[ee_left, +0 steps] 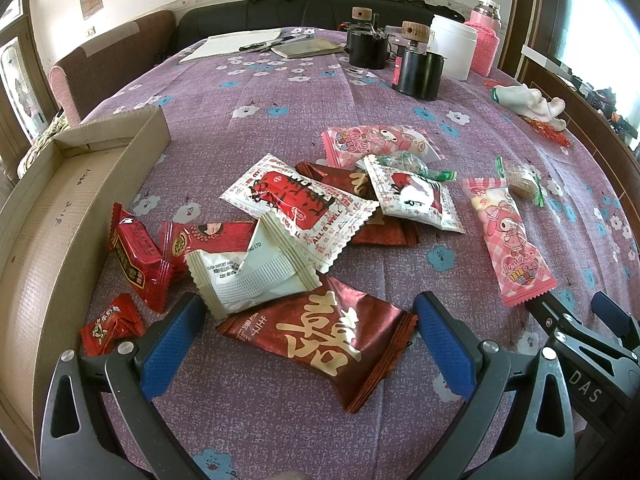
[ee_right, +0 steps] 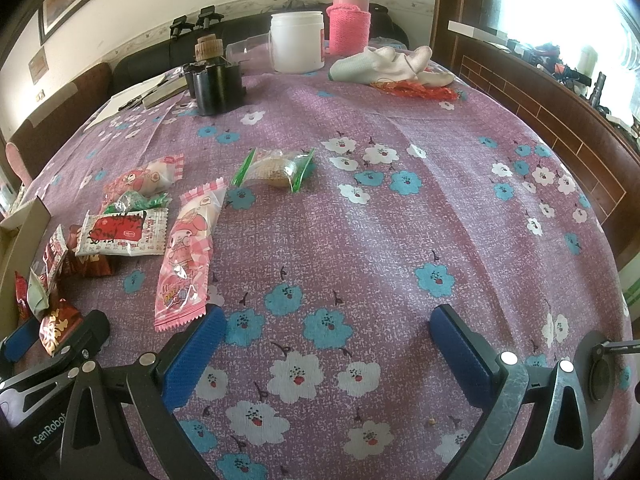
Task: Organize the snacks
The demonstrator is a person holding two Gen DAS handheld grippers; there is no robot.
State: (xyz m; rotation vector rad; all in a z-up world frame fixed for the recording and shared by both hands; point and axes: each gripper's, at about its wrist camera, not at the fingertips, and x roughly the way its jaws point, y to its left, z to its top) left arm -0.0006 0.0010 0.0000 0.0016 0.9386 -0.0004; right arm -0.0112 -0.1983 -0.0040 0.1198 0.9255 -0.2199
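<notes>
Both the left claw [ee_left: 308,344] and right claw [ee_right: 324,352] are wide apart and hold nothing, the snacks [ee_left: 304,200] lie on the tabletop [ee_right: 360,240], and the box [ee_left: 48,216] looks empty, though part is hidden.

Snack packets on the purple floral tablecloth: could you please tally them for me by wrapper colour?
White packets with red print: 3
Bright red packets: 3
Dark maroon foil packets with gold lettering: 2 visible
Pink cartoon packets: 2
Clear wrappers with green ends: 2
Total: 12
</notes>
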